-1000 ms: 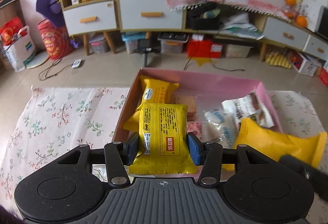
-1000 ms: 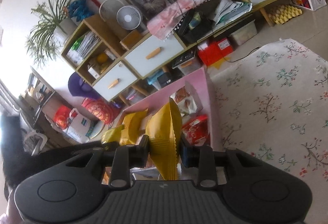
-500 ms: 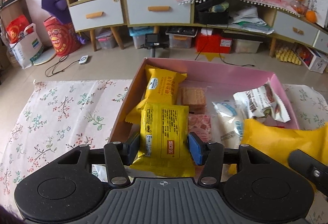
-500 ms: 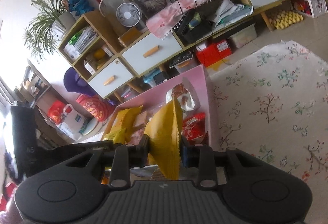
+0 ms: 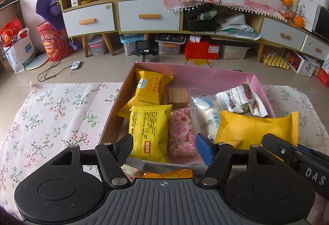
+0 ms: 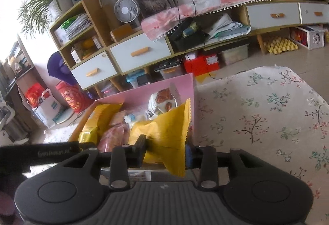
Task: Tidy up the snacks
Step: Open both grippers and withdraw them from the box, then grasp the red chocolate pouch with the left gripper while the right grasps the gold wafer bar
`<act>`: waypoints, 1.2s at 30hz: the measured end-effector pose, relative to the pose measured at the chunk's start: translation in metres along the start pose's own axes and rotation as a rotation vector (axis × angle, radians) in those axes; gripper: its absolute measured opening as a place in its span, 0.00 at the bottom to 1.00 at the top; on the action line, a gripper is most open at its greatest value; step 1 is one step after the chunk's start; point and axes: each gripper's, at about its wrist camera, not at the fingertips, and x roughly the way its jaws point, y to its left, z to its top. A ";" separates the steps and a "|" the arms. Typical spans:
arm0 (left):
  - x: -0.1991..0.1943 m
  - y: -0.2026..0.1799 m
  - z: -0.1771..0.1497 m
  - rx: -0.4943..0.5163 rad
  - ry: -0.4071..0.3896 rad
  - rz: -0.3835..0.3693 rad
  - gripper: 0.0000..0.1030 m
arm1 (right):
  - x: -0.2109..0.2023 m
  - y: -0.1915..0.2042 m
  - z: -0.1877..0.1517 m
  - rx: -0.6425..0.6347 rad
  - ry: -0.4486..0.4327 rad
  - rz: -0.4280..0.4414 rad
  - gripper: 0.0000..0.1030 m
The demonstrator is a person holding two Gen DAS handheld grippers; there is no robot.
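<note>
Both hands are at the letting-go step, dropping snack packets into the pink box (image 5: pixel 207 73) that sits on the flower-print cloth (image 5: pixel 61 109) covering the bench.

The left gripper (image 5: pixel 163 147) hangs over the box's near edge with its fingers opening. A yellow packet (image 5: pixel 149 130) printed with text lies between them, in the box's near left corner and just beside a pink packet (image 5: pixel 181 130). The left finger looks to sit just at the packet's edge, and the right finger stands clear beyond the pink packet, so the packet appears released.

The right gripper (image 6: pixel 166 152) is over the box's near right corner. Its fingers are opening too, but a plain yellow packet (image 6: pixel 164 138) stands on edge between them and looks lightly pinched, leaning against the box's right wall.

Next, I judge, the right fingers need to spread until that packet tips flat onto the others. Then both grippers must lift straight back without dragging a wrapper out. An orange wrapper (image 5: pixel 166 173) at the near bench edge, outside the box, looks like a candidate for the next pick.
</note>
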 end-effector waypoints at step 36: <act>-0.080 0.087 -0.086 0.003 -0.091 -0.075 0.95 | -0.080 0.052 -0.034 -0.328 0.007 -0.060 0.88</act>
